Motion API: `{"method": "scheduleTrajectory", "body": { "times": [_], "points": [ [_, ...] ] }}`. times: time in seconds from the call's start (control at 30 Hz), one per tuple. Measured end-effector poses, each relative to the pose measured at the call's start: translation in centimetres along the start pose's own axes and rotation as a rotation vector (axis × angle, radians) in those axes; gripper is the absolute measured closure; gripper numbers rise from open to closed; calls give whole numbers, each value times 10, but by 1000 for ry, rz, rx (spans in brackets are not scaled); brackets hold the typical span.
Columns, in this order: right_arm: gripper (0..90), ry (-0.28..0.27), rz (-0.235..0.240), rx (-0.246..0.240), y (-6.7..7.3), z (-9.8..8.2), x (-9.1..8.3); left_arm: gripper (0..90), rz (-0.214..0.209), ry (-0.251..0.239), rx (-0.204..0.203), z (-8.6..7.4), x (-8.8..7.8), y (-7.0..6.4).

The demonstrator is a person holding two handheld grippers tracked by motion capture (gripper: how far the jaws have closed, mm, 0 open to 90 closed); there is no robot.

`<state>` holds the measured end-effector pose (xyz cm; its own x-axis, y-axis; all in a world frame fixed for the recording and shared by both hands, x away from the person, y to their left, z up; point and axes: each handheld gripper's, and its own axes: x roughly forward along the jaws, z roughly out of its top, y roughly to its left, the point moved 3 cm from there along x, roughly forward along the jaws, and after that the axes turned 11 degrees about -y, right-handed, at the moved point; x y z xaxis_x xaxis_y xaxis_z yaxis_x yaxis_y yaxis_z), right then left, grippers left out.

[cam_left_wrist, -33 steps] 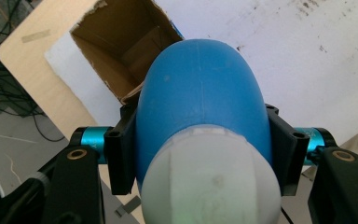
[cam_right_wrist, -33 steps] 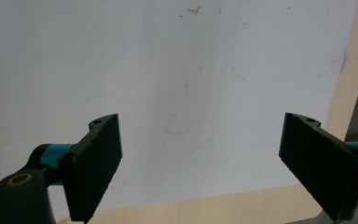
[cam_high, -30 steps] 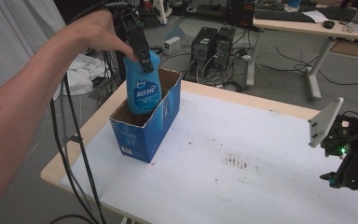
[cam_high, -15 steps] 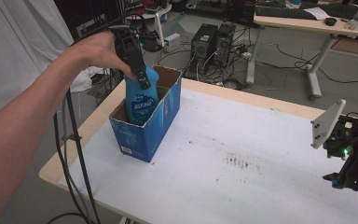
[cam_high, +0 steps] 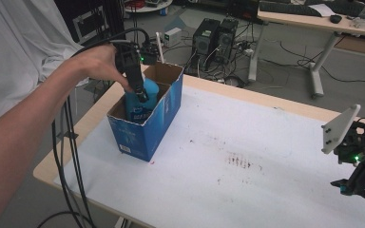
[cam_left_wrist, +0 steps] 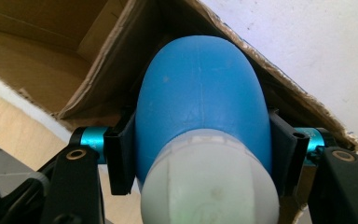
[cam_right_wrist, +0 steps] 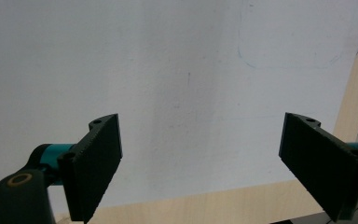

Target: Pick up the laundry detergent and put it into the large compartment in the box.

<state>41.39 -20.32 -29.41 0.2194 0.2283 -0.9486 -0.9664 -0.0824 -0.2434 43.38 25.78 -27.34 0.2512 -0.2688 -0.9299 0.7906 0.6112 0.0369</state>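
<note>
A blue bottle with a white cap stands partly down inside an open blue cardboard box at the table's left. My left gripper is shut on the bottle's upper body, and its black pads press both sides of the blue bottle. The box's brown inner walls surround it. My right gripper hovers at the table's right edge. In the right gripper view it is open over the white tabletop, with nothing between its pads.
The white tabletop has a reddish stain near its middle. Black cables hang off the left edge. Behind the table are computer towers, another desk and a white cloth.
My left gripper has moved down with the blue bottle, lowering it from above the box rim into the box. The right gripper has stayed in place.
</note>
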Motion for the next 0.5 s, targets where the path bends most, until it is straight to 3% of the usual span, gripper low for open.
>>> {"method": "scheduleTrajectory", "body": {
  "times": [0.23,0.5],
  "points": [
    [123,-4,6,-5,1,0,0,382,-13,21,75,-3,10,-3],
    [123,4,11,-7,0,2,3,382,-34,31,112,-8,22,-2]
  ]
}}
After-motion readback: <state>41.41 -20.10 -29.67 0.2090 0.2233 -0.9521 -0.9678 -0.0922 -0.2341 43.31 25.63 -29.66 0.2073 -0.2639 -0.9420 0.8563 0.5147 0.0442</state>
